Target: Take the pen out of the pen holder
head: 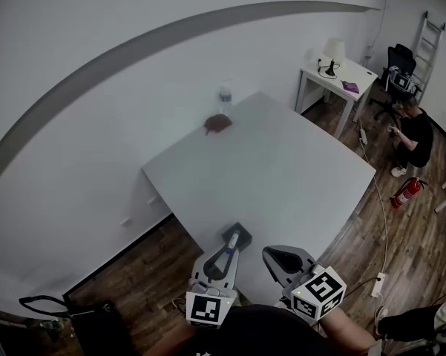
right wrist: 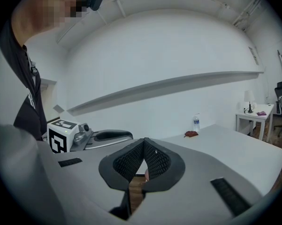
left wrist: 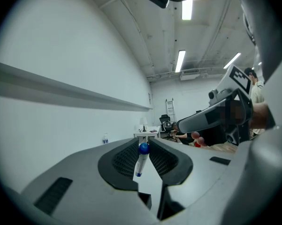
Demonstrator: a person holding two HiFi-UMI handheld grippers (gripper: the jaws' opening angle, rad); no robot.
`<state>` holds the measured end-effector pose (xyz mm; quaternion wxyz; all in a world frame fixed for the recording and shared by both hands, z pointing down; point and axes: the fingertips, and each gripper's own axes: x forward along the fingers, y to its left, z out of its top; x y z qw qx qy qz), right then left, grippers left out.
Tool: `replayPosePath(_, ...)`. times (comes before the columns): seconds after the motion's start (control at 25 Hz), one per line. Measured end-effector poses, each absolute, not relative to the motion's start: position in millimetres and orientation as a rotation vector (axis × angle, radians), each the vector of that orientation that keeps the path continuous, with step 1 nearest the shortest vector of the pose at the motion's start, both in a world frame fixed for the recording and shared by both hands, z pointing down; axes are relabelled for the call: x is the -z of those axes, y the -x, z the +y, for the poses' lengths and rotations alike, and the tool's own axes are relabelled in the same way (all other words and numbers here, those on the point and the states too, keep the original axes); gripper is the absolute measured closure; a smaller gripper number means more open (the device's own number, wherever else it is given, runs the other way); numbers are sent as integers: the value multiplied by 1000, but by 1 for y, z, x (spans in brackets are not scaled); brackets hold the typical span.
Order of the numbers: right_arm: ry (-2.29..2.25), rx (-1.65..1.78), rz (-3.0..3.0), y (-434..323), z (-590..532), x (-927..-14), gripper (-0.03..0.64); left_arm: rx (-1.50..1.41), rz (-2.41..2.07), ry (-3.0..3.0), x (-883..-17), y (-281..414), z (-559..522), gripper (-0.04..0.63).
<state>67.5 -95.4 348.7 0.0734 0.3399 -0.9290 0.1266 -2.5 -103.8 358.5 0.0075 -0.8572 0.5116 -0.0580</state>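
My left gripper [head: 233,240] is shut on a white pen with a blue cap [left wrist: 141,159], which hangs tilted between the ribbed pads [left wrist: 125,158]. In the head view the pen [head: 232,239] is over the near corner of the white table [head: 282,169]. A dark grey boxy thing [head: 241,231], apparently the pen holder, shows right at the jaw tips there. My right gripper [head: 276,258] hovers beside the left one, its tips touching and nothing between them. In the right gripper view its jaws [right wrist: 144,143] point across the table, with the left gripper [right wrist: 91,137] at the left.
A water bottle [head: 225,99] and a reddish-brown lump [head: 218,123] lie at the table's far edge. Beyond are a small white desk [head: 334,76] with a lamp, an office chair [head: 398,69], a crouching person [head: 415,136], a fire extinguisher [head: 406,193] and a floor cable with power strip [head: 377,284].
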Motion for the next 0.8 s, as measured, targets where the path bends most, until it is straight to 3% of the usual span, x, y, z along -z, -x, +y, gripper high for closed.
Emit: replayPosePath(0.8, -1040, -369, -2770, -64, -97, -349, 603, 143, 1590, 2690, -359, 5, -109, 529)
